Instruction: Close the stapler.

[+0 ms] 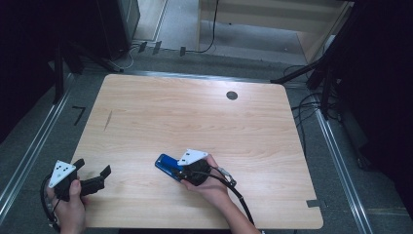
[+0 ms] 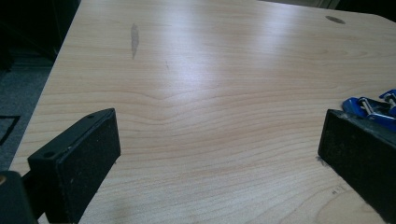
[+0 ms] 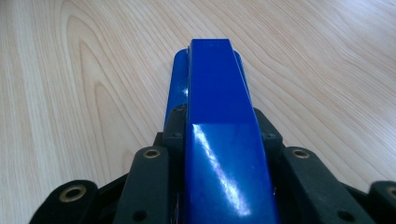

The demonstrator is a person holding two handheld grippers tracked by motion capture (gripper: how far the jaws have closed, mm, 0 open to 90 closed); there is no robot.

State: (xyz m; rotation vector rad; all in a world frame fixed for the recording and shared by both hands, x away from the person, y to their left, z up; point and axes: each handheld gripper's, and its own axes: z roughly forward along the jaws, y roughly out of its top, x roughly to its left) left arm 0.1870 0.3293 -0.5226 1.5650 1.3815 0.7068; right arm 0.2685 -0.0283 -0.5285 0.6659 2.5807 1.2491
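A blue stapler lies on the wooden table near its front middle. My right gripper is shut on the stapler's rear half, with a hand wrapped around the gripper. In the right gripper view the black jaws press both sides of the stapler, and the right gripper points along its length. My left gripper sits at the table's front left corner, open, with nothing between its jaws. In the left gripper view the left gripper spans bare wood, and the stapler peeks in at the right.
A round grey cable hole sits near the table's far edge. A dark streak marks the wood at the left. Cables trail on the floor beyond the right edge. Dark stands surround the table's far side.
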